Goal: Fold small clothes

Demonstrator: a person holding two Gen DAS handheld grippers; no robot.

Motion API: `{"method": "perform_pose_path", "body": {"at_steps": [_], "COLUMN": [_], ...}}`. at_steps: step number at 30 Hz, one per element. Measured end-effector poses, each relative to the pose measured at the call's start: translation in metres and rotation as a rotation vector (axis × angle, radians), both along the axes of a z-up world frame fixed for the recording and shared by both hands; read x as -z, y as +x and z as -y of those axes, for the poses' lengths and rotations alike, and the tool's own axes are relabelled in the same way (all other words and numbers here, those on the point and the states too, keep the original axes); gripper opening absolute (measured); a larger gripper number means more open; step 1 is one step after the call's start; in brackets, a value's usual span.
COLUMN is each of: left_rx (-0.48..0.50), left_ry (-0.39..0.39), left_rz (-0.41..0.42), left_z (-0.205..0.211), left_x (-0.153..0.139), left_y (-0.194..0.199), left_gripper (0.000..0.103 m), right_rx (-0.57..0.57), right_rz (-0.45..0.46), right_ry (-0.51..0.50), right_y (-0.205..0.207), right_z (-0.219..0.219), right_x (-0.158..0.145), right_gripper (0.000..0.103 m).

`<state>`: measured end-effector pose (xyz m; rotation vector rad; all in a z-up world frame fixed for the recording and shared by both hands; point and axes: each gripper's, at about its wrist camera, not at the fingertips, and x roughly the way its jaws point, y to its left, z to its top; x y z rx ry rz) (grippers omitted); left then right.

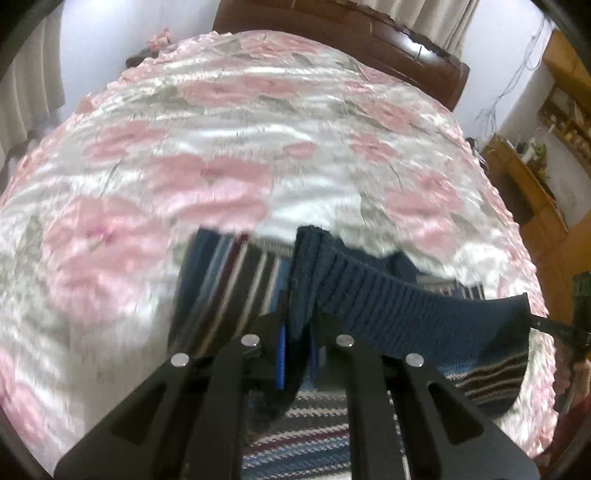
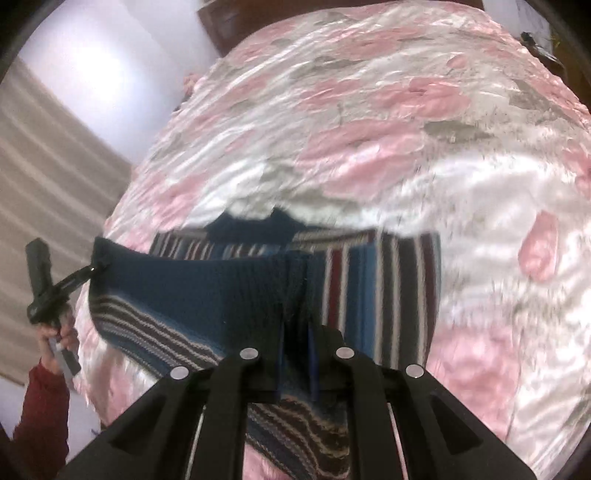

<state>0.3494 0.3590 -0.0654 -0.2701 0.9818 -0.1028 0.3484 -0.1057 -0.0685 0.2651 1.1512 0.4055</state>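
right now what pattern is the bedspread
Glossy white satin bedspread with pink flowers and grey leaves, clearest in the right wrist view.

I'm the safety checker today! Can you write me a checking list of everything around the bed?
Surface: bedspread, pink flowers, wrinkled.
Job's things: striped sweater, its dark blue ribbed hem lifted and stretched between both grippers.
Clutter: nothing seen on the bed.
Grippers: left gripper shut on the hem; right gripper shut on it too.
Cables: thin wires on the far wall.
Surroundings: wooden headboard, curtains, wooden shelves.
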Motion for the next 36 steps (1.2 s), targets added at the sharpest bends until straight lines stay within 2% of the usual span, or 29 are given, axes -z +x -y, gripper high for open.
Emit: {"method": "perform_pose_path", "body": {"at_steps": [5,9,13,16,20,22,24,27,31,36], "left_rx": [-0.015,-0.029,-0.02,-0.029,-0.049,-0.061,-0.071,-0.063,-0.007,0.056], "left_ry": [0.049,0.08,0.13,0.146,0.146,0.149,0.154,0.174,0.203,0.184], "left_rz": [0.013,-0.048,-0.111,-0.137,-0.165,-0.163,-0.143,-0.08,-0.057,-0.121], "left_z": [0.013,0.015,0.02,0.017,0.012,0.011,0.008,0.005,0.013,0.031], "left_x": [0.022,0.056,0.09,0.105,0.114,0.108,0.094,0.067,0.045,0.054], "left_y": [0.049,0.073,0.08,0.081,0.081,0.078,0.067,0.043,-0.008,-0.052], "left_gripper": [0.009,0.009,0.009,0.011,0.019,0.027,0.039,0.048,0.054,0.056], "right_rx": [0.048,0.075,0.085,0.093,0.101,0.101,0.101,0.083,0.029,-0.048], "right_rz": [-0.004,-0.052,-0.092,-0.113,-0.127,-0.124,-0.11,-0.074,-0.063,-0.115], "right_ry": [-0.07,-0.101,-0.118,-0.119,-0.115,-0.115,-0.132,-0.127,-0.143,-0.141], "right_y": [0.057,0.085,0.094,0.095,0.093,0.09,0.08,0.051,-0.007,-0.082], "right_z": [-0.005,-0.006,-0.007,-0.005,-0.002,-0.001,0.003,0.015,0.026,0.033], "right_x": [0.023,0.058,0.09,0.11,0.118,0.114,0.1,0.075,0.056,0.064], "right_gripper": [0.01,0.01,0.01,0.011,0.014,0.022,0.035,0.047,0.052,0.054]}}
